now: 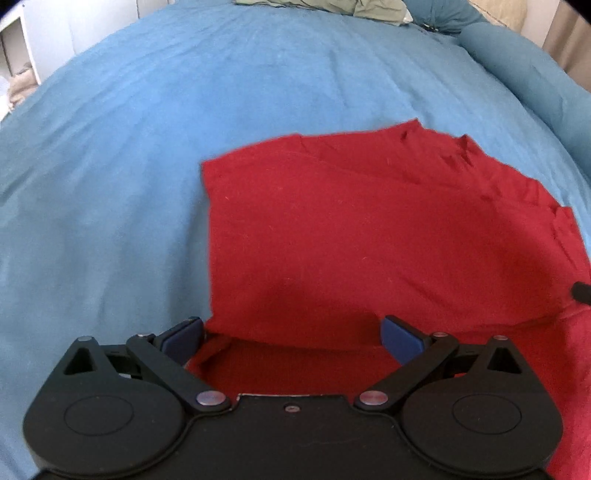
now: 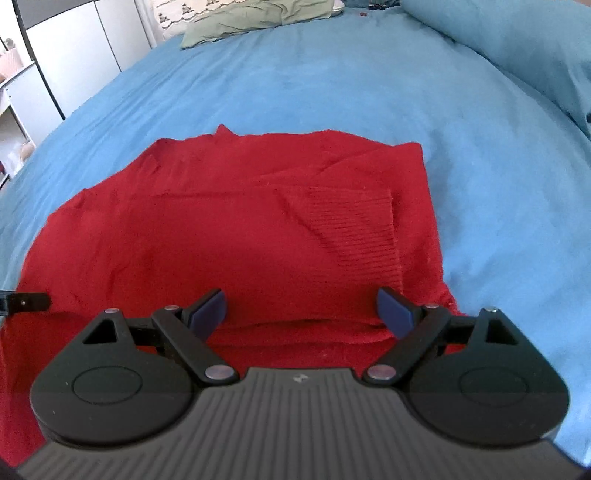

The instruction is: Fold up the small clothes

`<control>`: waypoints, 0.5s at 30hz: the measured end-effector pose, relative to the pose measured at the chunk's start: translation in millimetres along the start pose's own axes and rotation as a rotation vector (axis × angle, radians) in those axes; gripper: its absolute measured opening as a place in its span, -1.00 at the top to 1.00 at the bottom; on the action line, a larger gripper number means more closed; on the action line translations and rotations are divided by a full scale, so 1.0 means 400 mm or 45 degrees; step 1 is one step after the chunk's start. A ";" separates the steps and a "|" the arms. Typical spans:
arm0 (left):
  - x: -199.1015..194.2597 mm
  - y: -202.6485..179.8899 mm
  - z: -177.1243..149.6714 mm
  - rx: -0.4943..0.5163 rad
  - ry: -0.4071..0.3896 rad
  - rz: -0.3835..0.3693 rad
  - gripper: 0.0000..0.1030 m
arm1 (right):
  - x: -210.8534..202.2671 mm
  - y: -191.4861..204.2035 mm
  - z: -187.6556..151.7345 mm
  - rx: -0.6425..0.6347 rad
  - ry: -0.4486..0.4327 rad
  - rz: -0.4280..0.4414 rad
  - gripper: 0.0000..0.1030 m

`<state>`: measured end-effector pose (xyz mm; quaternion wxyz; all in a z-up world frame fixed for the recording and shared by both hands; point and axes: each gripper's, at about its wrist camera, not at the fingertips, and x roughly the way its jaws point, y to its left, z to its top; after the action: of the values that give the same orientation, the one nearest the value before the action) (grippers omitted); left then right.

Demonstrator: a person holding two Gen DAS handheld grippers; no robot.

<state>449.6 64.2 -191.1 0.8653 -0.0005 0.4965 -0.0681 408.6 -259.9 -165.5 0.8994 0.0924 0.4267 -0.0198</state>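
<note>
Both spread wide, gripping nothing: left gripper (image 1: pixel 291 338) and right gripper (image 2: pixel 301 310) flanking near fold edge of red knit sweater (image 2: pixel 229 229) on blue bedspread (image 2: pixel 295 92), seemingly poised for pinching.

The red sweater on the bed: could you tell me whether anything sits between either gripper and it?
Nothing visible does. The left gripper and right gripper are both open right at the near edge of the red sweater, which lies on the blue bedspread. The green garment lies far off.
</note>
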 end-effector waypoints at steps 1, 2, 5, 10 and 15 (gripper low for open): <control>-0.025 0.007 0.006 -0.009 -0.022 0.004 -1.00 | -0.019 -0.002 0.007 0.013 -0.011 0.016 -1.00; -0.060 0.010 0.005 -0.019 -0.043 0.024 -1.00 | -0.051 -0.008 0.013 0.022 -0.035 0.044 -1.00; -0.163 0.020 -0.017 -0.025 -0.089 0.128 -1.00 | -0.157 -0.027 0.028 0.001 -0.091 0.060 -1.00; -0.289 0.049 -0.145 -0.032 0.029 0.126 -1.00 | -0.357 -0.098 -0.022 -0.003 -0.058 0.040 -1.00; -0.337 0.060 -0.333 -0.009 0.269 0.130 -0.99 | -0.472 -0.141 -0.174 0.045 0.196 -0.010 -0.83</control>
<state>270.8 112.9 -144.5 0.8105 0.0289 0.5846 -0.0217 229.1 -310.8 -71.2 0.8622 0.1079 0.4944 -0.0237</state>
